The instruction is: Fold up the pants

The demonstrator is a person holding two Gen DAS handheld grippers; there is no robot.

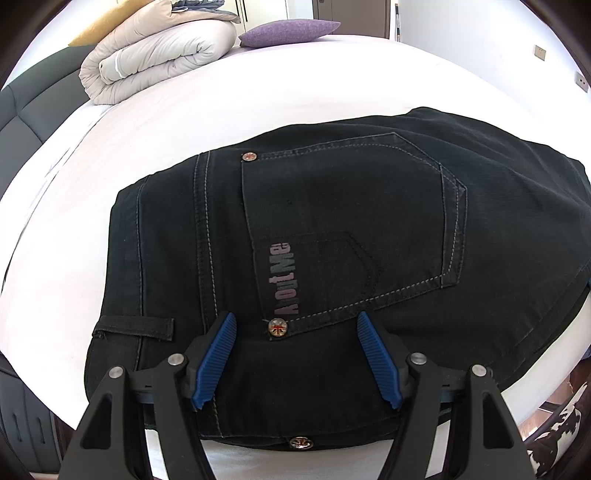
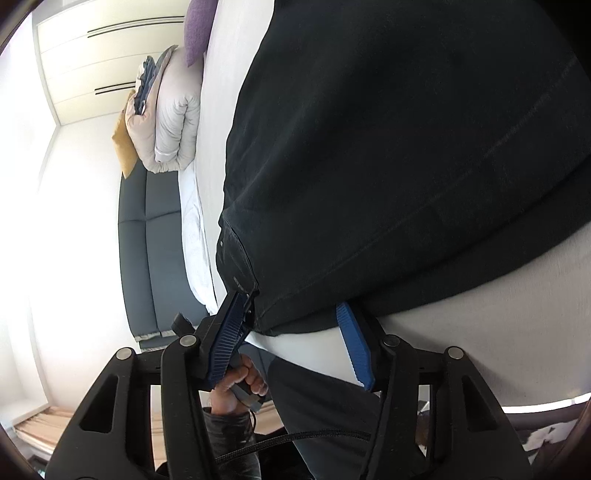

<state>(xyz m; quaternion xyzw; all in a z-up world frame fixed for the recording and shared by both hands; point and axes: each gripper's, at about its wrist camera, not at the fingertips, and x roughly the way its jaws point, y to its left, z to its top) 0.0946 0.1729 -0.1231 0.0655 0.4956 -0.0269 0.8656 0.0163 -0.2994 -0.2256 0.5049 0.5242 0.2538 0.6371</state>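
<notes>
Black jeans (image 1: 332,221) lie folded on the white bed (image 1: 147,129), back pocket up, with a pale printed word and metal rivets. My left gripper (image 1: 296,316) hangs open just above the waistband end, a rivet showing between its blue pads (image 1: 218,358). The right wrist view is rolled sideways, and the same jeans (image 2: 406,147) fill its upper right. My right gripper (image 2: 291,310) is open at the near edge of the cloth. That edge lies between its blue fingers (image 2: 354,347), which stand well apart. A hand (image 2: 240,384) grips the other gripper's handle below.
A rolled beige duvet (image 1: 155,55) and a purple pillow (image 1: 288,27) lie at the far end of the bed. A grey padded bed frame (image 1: 22,110) runs along the left. White wardrobe doors (image 2: 110,55) stand beyond. A black cable (image 2: 295,439) hangs near the person's dark trouser leg.
</notes>
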